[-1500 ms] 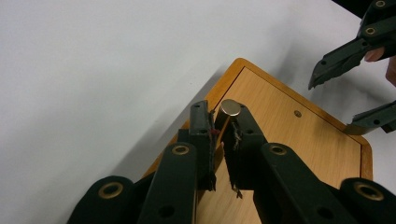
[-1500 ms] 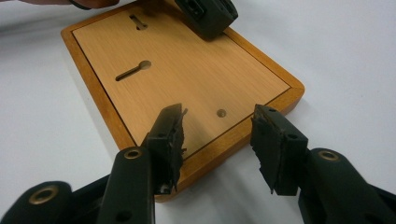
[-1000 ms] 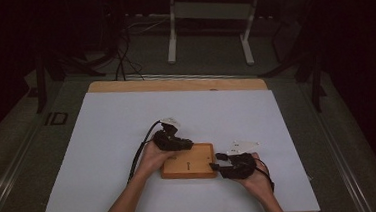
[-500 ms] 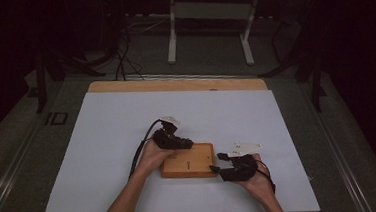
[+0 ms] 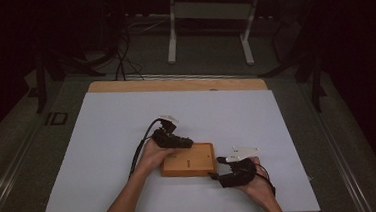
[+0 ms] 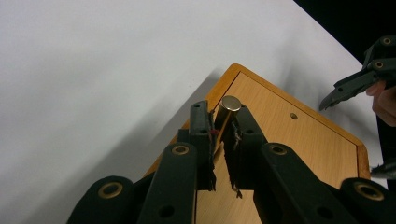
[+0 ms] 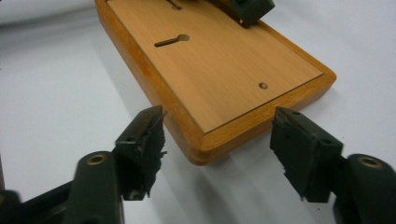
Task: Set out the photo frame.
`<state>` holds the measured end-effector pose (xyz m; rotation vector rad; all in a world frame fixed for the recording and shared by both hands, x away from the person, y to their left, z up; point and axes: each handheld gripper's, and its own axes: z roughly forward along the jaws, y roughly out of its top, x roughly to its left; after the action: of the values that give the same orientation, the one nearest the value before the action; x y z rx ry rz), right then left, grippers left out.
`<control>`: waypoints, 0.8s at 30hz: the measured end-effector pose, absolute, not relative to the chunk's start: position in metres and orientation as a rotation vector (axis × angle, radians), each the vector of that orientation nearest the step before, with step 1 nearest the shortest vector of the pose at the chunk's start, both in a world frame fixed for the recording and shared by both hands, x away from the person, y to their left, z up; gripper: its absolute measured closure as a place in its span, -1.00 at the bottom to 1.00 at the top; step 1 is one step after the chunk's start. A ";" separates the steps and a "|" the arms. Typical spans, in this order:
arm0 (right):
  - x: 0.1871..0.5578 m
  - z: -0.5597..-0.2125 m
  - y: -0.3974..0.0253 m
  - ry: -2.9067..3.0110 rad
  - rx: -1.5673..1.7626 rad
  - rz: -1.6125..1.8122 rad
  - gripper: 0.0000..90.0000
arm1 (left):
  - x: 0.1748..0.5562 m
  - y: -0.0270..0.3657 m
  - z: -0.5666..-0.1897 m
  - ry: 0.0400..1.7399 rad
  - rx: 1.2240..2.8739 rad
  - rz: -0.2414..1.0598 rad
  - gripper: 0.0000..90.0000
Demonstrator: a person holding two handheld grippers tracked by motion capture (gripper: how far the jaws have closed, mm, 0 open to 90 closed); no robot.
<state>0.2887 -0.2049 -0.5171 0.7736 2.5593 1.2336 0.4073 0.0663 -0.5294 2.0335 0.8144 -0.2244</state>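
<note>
Gripping brass peg (image 6: 229,104), perhaps over wooden board (image 5: 190,161)

Dim room, light falls mainly on the table. Rectangular wooden table (image 5: 174,83) with light-wood rim, top covered by a plain white sheet (image 5: 127,120) that stops short of the far edge. Grey-green carpet floor (image 5: 23,147) all around. Beyond the table, a white metal stand with two legs and flat feet (image 5: 207,22). Black cables (image 5: 119,50) trail on the floor at far left. Dark stand legs (image 5: 313,67) at right. Walls lost in darkness.
</note>
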 end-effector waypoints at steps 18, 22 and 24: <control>0.292 -0.528 -0.197 2.570 0.762 1.110 -0.50 | 0.416 0.065 -0.527 0.857 2.049 -0.274 0.85; 0.294 -0.530 -0.195 2.557 0.760 1.090 -0.47 | 0.418 0.065 -0.527 0.863 2.051 -0.290 0.85; 0.297 -0.532 -0.194 2.549 0.760 1.084 -0.44 | 0.419 0.065 -0.526 0.869 2.055 -0.296 0.85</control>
<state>0.2969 -0.1945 -0.5316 0.7601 2.5492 1.0842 0.4188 0.0646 -0.5259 2.0548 0.8687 -0.2962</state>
